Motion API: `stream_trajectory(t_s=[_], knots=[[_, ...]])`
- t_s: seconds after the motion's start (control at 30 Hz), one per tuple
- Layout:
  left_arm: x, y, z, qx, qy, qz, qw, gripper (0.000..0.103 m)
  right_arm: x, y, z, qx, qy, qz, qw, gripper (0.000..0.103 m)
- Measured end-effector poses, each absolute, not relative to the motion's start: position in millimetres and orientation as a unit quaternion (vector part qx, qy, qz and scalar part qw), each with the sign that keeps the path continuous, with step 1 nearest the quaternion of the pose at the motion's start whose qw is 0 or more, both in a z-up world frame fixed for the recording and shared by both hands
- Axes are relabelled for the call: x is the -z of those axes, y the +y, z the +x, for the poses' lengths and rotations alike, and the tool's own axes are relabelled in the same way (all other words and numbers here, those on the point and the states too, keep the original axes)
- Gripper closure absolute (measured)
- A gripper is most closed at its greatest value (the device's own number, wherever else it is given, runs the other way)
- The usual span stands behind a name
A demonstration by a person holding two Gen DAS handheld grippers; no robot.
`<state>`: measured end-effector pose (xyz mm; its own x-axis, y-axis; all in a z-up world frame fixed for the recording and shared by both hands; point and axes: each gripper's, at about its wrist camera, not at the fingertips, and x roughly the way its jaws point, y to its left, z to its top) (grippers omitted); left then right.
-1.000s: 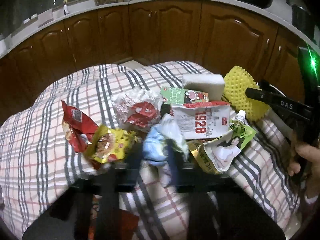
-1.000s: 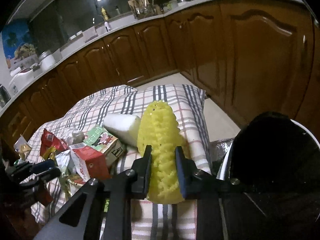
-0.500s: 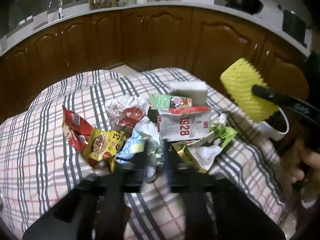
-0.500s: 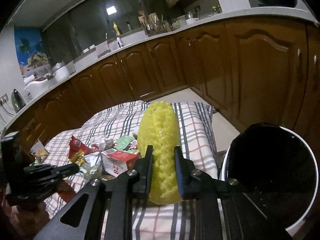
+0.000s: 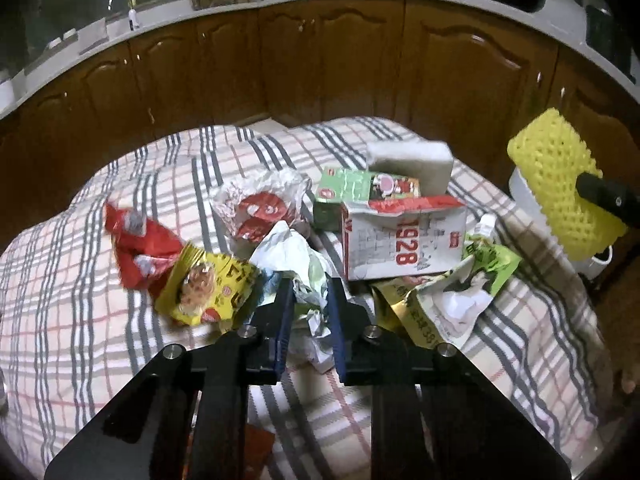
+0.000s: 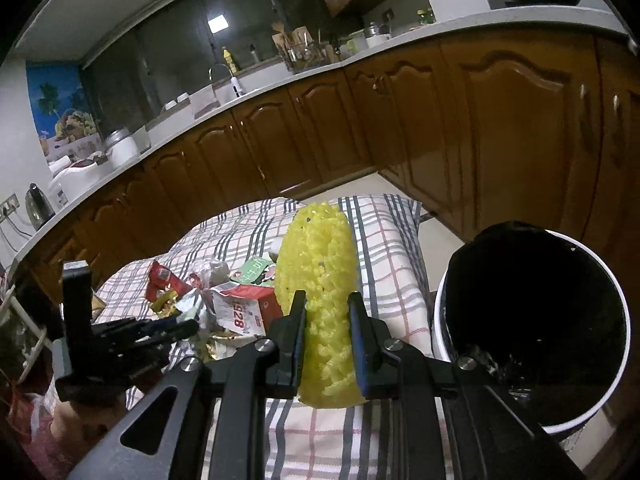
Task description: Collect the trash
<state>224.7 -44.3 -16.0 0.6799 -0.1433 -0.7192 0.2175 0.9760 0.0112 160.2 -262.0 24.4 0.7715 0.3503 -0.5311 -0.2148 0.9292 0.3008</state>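
The inside of the bin (image 6: 532,344) at the lower right of the right wrist view was too dark to read, lined in black, only its white rim showing, and its near edge was cut off by the right gripper's (image 6: 327,312) frame. In the left wrist view the lower part of the crumpled pale wrapper (image 5: 298,268) was hidden between the blue-padded fingers (image 5: 282,320), and the print on the torn foil packets at centre right was too small to make out. The trash lay heaped on a plaid cloth (image 5: 80,320), grey and red stripes on white, with dark brown kitchen cabinets (image 5: 328,60) curving across the upper frame under a pale countertop. The left gripper (image 5: 310,316) was clamped on the crumpled pale wrapper at lower centre, amid the pile: a yellow snack bag (image 5: 208,284) just left of it, a red packet (image 5: 140,248) further left, a white carton marked 1928 (image 5: 404,244) to the upper right. The right gripper was closed on a yellow mesh sponge (image 6: 316,280), held upright at frame centre, left of the bin.
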Motion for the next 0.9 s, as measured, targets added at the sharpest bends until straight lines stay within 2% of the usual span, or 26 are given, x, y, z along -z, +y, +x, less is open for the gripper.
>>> stream_trajectory(t_s=[0.4, 0.9], knots=[[-50.0, -52.4, 183.9, 0.182, 0.332, -0.016, 0.925, 0.09, -35.5, -286.0, 132.4, -0.145, 0.281, 0.126, 0.94, 0.083], [-72.6, -127.0, 171.4, 0.263, 0.313, 0.002, 0.913, 0.09, -37.1, -346.3, 103.1, -0.083, 0.271, 0.15, 0.947, 0.083]])
